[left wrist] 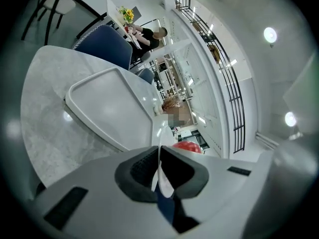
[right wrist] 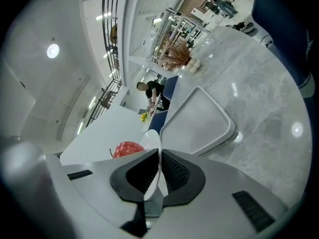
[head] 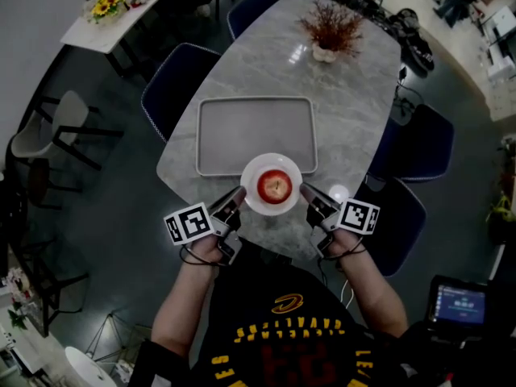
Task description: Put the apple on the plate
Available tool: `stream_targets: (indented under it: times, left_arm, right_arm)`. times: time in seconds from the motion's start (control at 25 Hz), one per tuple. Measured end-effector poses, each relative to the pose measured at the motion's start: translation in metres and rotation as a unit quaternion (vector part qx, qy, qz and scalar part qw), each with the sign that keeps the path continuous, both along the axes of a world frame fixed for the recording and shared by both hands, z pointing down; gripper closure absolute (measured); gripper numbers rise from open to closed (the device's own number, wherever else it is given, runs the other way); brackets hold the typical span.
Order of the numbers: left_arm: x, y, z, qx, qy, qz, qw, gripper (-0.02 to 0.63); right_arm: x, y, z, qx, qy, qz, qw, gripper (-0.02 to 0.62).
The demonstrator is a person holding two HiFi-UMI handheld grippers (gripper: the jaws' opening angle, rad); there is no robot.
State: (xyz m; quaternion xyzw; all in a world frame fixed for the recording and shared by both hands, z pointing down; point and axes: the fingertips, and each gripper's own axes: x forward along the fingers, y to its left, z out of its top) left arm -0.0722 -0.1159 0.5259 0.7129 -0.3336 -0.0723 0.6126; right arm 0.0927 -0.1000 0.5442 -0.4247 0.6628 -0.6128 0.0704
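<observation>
A red apple (head: 274,186) sits in the middle of a small white plate (head: 272,160), which is held above the near end of the marble table (head: 355,111). My left gripper (head: 239,193) is shut on the plate's left rim and my right gripper (head: 306,190) is shut on its right rim. In the left gripper view the thin plate edge (left wrist: 160,156) runs between the dark pads of the left gripper (left wrist: 160,171), and the apple (left wrist: 188,146) shows just beyond. The right gripper view shows the plate (right wrist: 152,143) pinched in the right gripper (right wrist: 159,171), with the apple (right wrist: 127,149) to its left.
A grey rectangular tray (head: 242,131) lies on the table just beyond the plate. A vase of dried flowers (head: 330,27) stands at the far end. Blue chairs (head: 173,87) (head: 419,143) flank the table. A small white round thing (head: 339,192) lies by the right gripper.
</observation>
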Motion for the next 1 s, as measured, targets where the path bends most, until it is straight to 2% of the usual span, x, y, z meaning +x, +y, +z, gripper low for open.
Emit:
stream_targets:
  times: [0.24, 0.28, 0.4, 0.52, 0.56, 0.76, 0.88, 1.0]
  left_arm:
    - [-0.01, -0.031, -0.011, -0.005, 0.031, 0.0, 0.9995, 0.588]
    - [-0.013, -0.039, -0.013, -0.009, 0.031, 0.0, 0.9995, 0.588]
    - [-0.018, -0.057, -0.015, -0.01, 0.031, 0.007, 0.9995, 0.588]
    - [-0.019, -0.064, -0.014, -0.011, 0.037, 0.013, 0.9992, 0.588]
    - [-0.02, -0.07, -0.014, -0.01, 0.039, 0.015, 0.9991, 0.588]
    - [-0.026, -0.096, -0.012, -0.011, 0.048, 0.028, 0.9984, 0.588]
    - [-0.025, -0.101, -0.005, -0.015, 0.046, 0.04, 0.998, 0.588]
    - [-0.022, -0.104, 0.003, -0.011, 0.048, 0.053, 0.9974, 0.588]
  right_arm:
    - [-0.012, -0.043, -0.021, 0.077, -0.005, -0.041, 0.996, 0.568]
    - [-0.014, -0.051, -0.023, 0.08, -0.005, -0.042, 0.996, 0.568]
    - [-0.008, -0.061, -0.014, 0.028, 0.007, -0.015, 0.999, 0.568]
    - [-0.018, -0.079, -0.029, 0.095, -0.009, -0.048, 0.994, 0.569]
    - [-0.02, -0.086, -0.03, 0.103, -0.012, -0.052, 0.993, 0.569]
    - [-0.027, -0.11, -0.024, 0.094, -0.012, -0.058, 0.994, 0.569]
    - [-0.018, -0.107, -0.006, 0.034, 0.0, -0.025, 0.999, 0.569]
    - [-0.015, -0.107, 0.001, 0.026, 0.001, -0.02, 0.999, 0.569]
